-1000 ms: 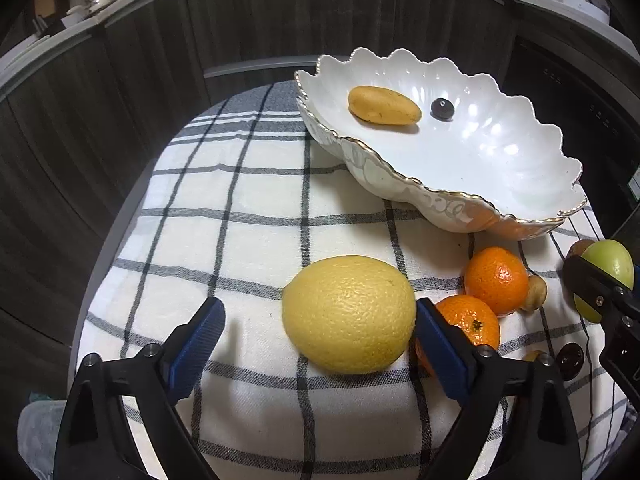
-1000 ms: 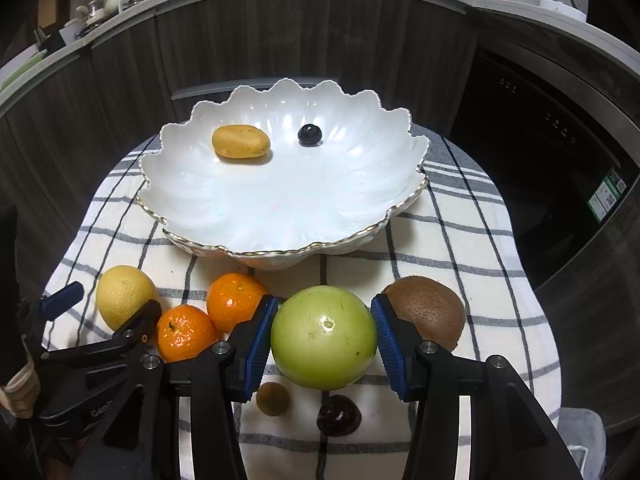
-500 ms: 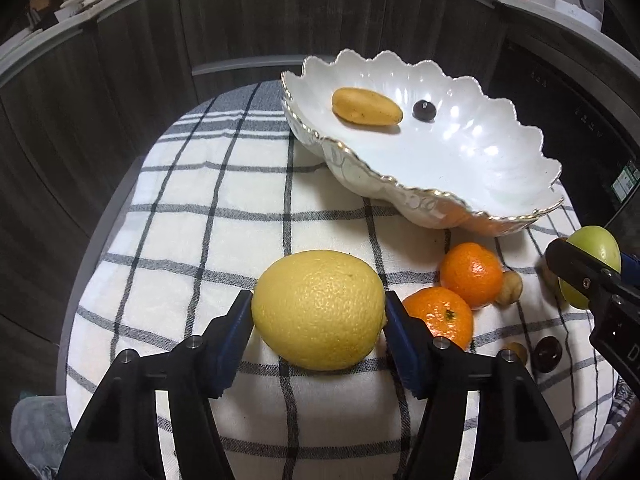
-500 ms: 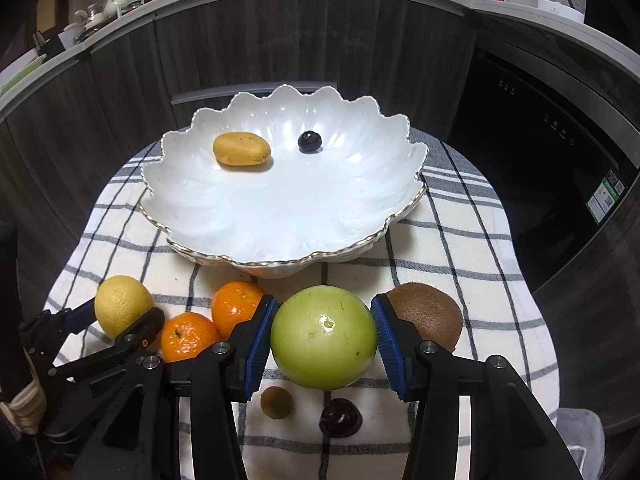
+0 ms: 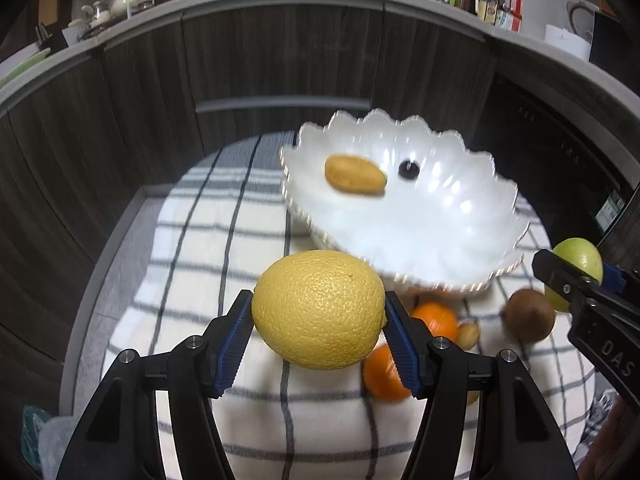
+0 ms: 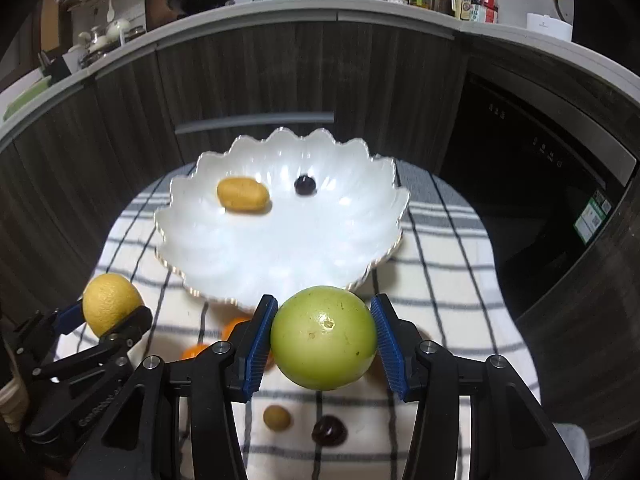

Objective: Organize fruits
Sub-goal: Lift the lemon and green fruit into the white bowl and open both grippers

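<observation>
Left wrist view: left claw [image 5: 318, 334] pinching the yellow citrus [image 5: 319, 309] across its widest part, blue pads flat on both sides, fruit lifted clear of the checked cloth [image 5: 192, 256]. Right wrist view: right claw [image 6: 323, 338] clamped on the green apple [image 6: 323, 337] the same way, also off the cloth. Wide-diameter grips look chosen so round fruit can't roll out. Below and just behind the claws, loose fruit on the cloth: two oranges [image 5: 435, 322], a kiwi [image 5: 529, 319], a small tan fruit [image 6: 276, 418], a dark cherry-like one [image 6: 329, 431]. Beyond them, the scalloped white bowl [image 6: 376, 240], holding only a yellow oval fruit [image 6: 242, 194] and a dark berry [image 6: 305, 184] at its far side; near half is open, likely room for both held fruits. Watch the raised scalloped near rim, and claw-to-claw clearance if both go in together. Cloth edges drop off on both sides.
</observation>
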`<action>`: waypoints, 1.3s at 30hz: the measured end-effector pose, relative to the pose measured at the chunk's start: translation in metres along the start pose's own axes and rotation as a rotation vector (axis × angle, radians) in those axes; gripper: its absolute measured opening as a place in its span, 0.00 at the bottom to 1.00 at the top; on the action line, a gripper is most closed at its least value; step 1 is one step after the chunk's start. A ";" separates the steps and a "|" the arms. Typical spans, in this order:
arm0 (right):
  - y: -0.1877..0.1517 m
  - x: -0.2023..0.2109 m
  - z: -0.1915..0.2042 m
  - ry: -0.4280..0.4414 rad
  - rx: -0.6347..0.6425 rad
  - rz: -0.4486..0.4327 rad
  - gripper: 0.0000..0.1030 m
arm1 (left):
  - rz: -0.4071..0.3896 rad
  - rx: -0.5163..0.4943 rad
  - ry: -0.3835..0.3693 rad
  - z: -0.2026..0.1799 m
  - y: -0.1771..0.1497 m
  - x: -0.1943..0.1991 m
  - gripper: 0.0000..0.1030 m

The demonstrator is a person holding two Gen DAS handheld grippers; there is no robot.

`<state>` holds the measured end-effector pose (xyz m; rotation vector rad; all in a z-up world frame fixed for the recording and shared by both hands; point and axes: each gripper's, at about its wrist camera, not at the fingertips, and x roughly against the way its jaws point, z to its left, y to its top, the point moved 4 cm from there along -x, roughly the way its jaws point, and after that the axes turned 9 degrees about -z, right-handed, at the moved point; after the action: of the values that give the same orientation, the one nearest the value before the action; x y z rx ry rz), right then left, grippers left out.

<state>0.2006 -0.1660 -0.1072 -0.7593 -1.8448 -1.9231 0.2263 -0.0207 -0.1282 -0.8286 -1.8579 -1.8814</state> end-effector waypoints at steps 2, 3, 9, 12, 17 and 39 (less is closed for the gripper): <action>0.010 0.000 -0.002 0.002 -0.002 -0.017 0.48 | -0.019 -0.002 -0.006 -0.003 0.012 0.000 0.61; 0.015 -0.001 -0.004 0.002 -0.001 -0.025 0.48 | -0.027 -0.004 -0.009 -0.005 0.019 -0.001 0.61; 0.047 -0.012 -0.012 -0.004 0.002 -0.064 0.48 | -0.066 -0.022 -0.021 -0.014 0.053 -0.016 0.61; 0.057 -0.022 -0.015 -0.003 0.000 -0.062 0.48 | -0.070 -0.026 -0.028 -0.019 0.065 -0.030 0.61; 0.065 -0.047 -0.019 0.008 -0.006 -0.039 0.48 | -0.049 -0.025 -0.042 -0.024 0.073 -0.053 0.61; 0.060 -0.143 -0.010 0.071 0.014 0.089 0.48 | 0.082 -0.038 -0.011 -0.018 0.063 -0.133 0.63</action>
<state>0.3481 -0.1947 -0.1463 -0.7462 -1.7512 -1.8558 0.3643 -0.0609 -0.1631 -0.9154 -1.7721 -1.8703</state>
